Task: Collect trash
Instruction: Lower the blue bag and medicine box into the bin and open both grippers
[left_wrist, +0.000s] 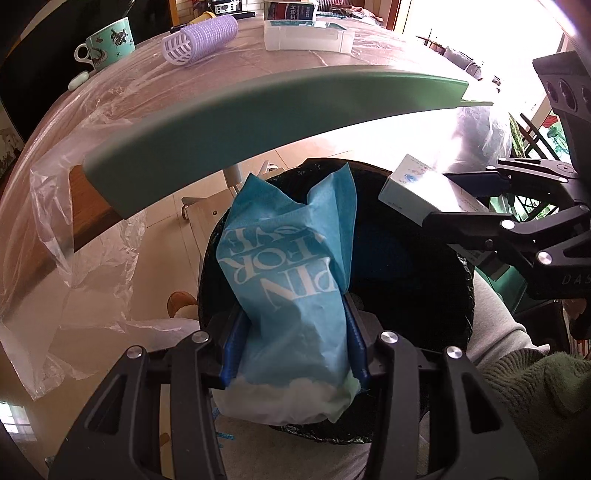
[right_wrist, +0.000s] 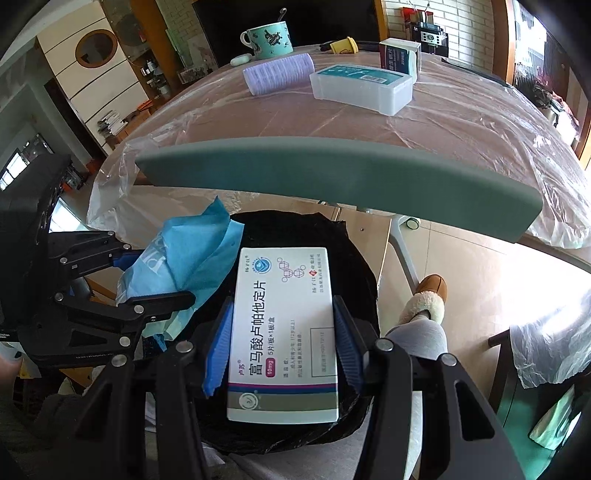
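Note:
My left gripper (left_wrist: 293, 332) is shut on a blue paper bag (left_wrist: 291, 266) with white lettering and holds it over the black-lined trash bin (left_wrist: 417, 258). My right gripper (right_wrist: 282, 339) is shut on a white medicine box (right_wrist: 284, 325) and holds it above the same bin (right_wrist: 354, 258). In the left wrist view the right gripper (left_wrist: 458, 195) holds the box (left_wrist: 417, 184) at the bin's far right rim. In the right wrist view the left gripper (right_wrist: 155, 273) holds the bag (right_wrist: 184, 254) at the bin's left.
A green chair back (left_wrist: 258, 110) spans above the bin, also in the right wrist view (right_wrist: 332, 177). Behind it, a plastic-covered table (right_wrist: 258, 122) holds a teal mug (right_wrist: 267, 38), purple hair roller (right_wrist: 279, 72), clear plastic case (right_wrist: 360, 86) and a small box (right_wrist: 399, 55). A slippered foot (right_wrist: 424, 295) is beside the bin.

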